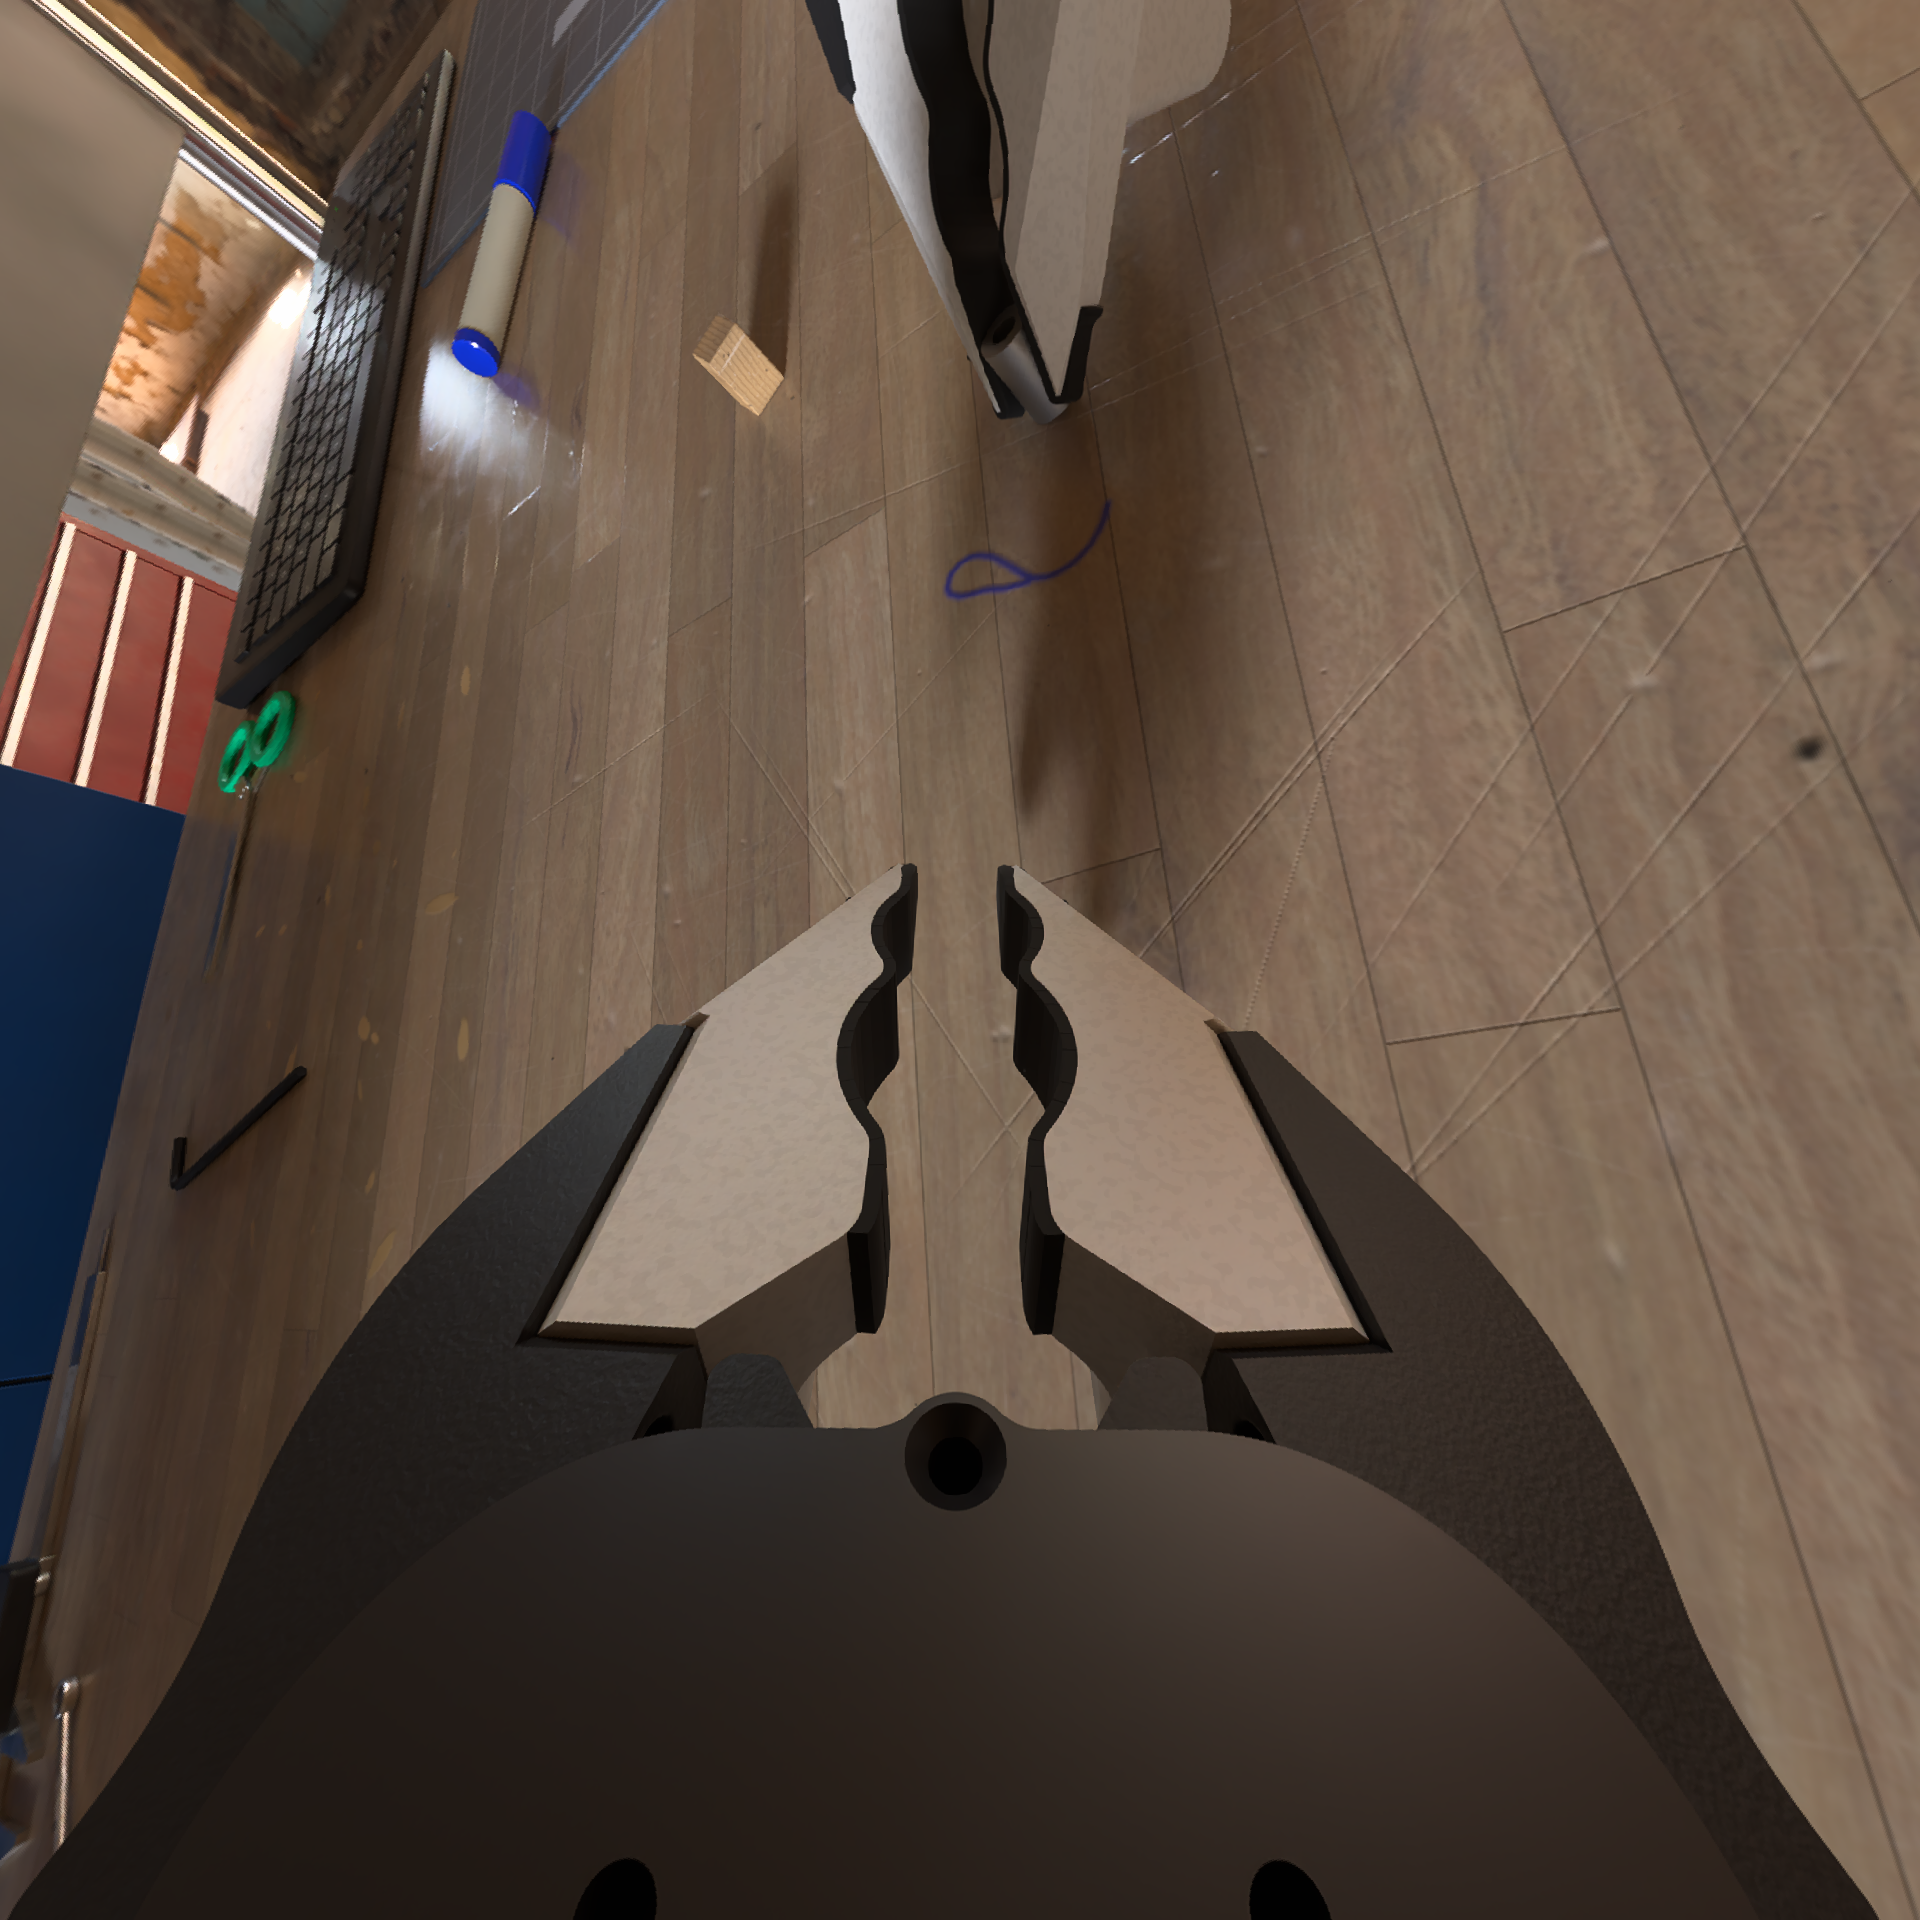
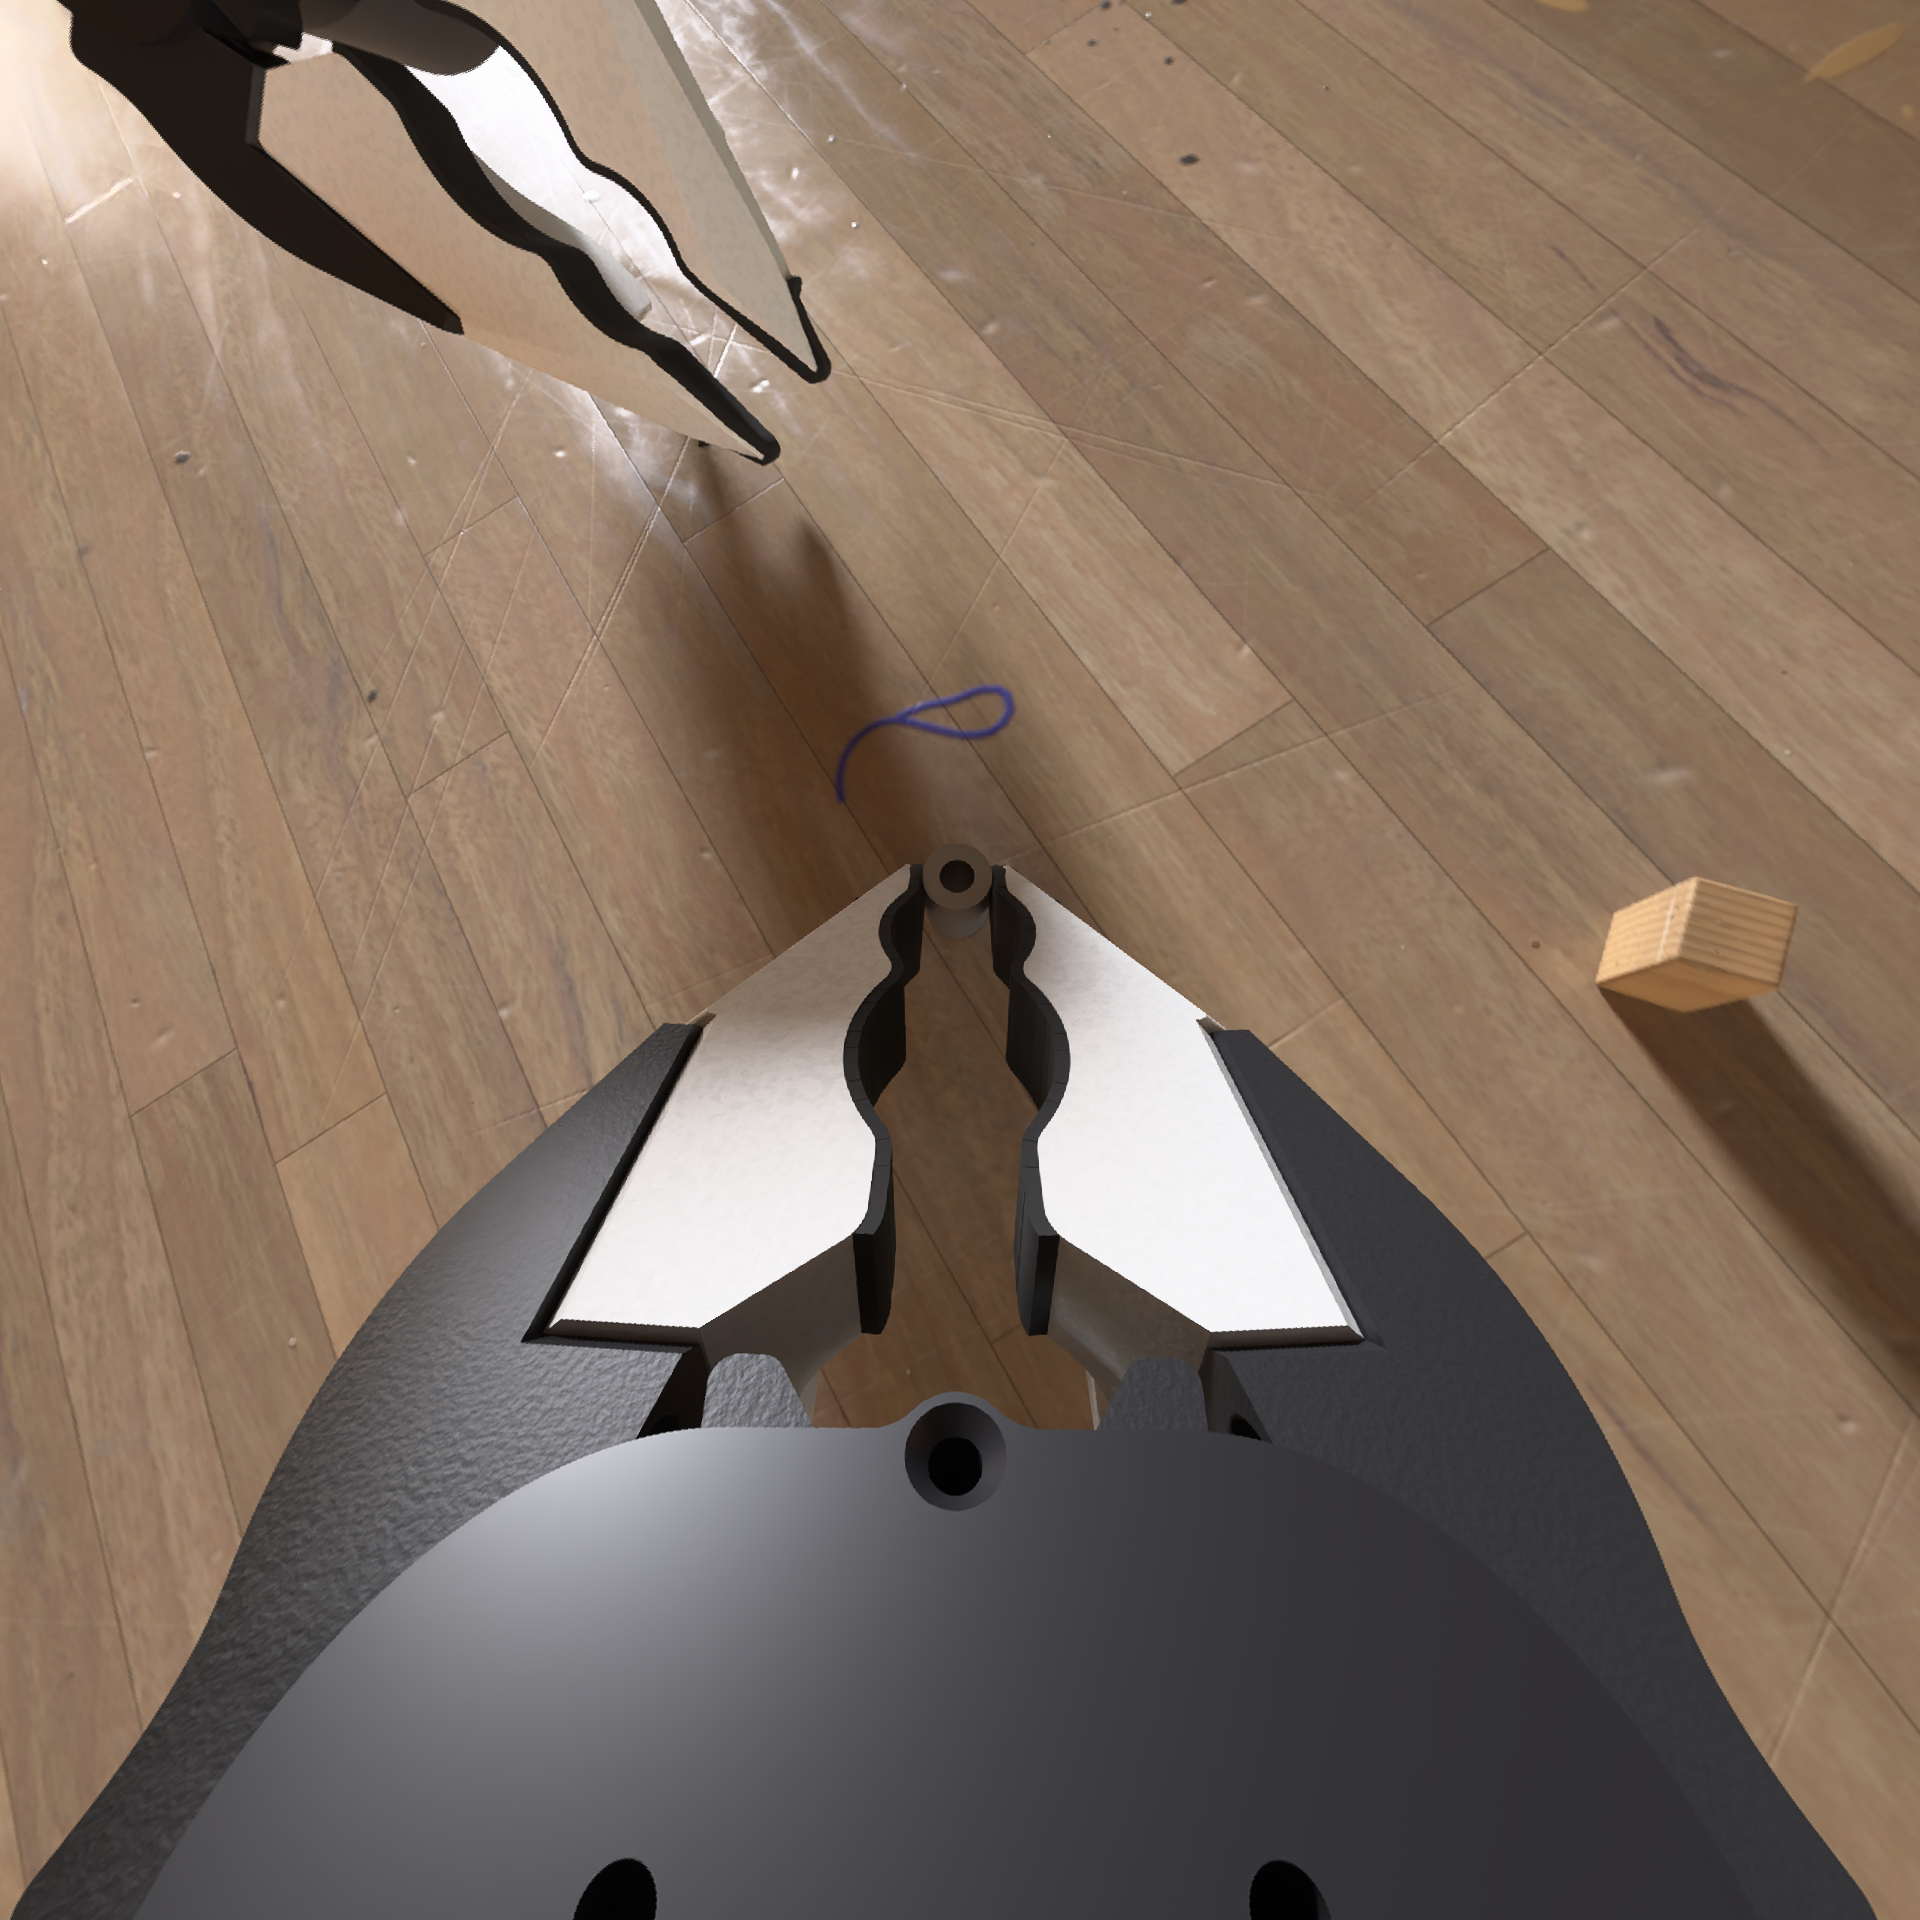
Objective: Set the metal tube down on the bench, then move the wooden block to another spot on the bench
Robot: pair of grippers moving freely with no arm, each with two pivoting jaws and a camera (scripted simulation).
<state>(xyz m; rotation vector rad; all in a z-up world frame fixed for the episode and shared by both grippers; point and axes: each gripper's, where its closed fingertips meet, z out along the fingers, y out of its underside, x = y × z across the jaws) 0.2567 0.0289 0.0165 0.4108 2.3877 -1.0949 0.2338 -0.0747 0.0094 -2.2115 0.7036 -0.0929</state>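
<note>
A short grey metal tube point(image 2: 958, 883) is pinched between the fingertips of my right gripper point(image 2: 956, 878), its open end facing the camera. In the left wrist view the right gripper point(image 1: 1044, 387) holds the tube point(image 1: 1010, 353) low over the wooden bench point(image 1: 1455, 831); I cannot tell if it touches. A small light wooden block point(image 2: 1699, 956) lies on the bench to the right of the right gripper, and it also shows in the left wrist view point(image 1: 738, 366). My left gripper point(image 1: 956, 878) is open and empty above the bench, and it shows in the right wrist view point(image 2: 790, 407) too.
A blue wire loop point(image 1: 1013, 566) lies between the grippers. Along the left edge lie a black keyboard point(image 1: 322, 416), a blue-capped marker point(image 1: 504, 249), green scissors point(image 1: 255, 738), a black hex key point(image 1: 234, 1127) and a grey cutting mat point(image 1: 520, 62).
</note>
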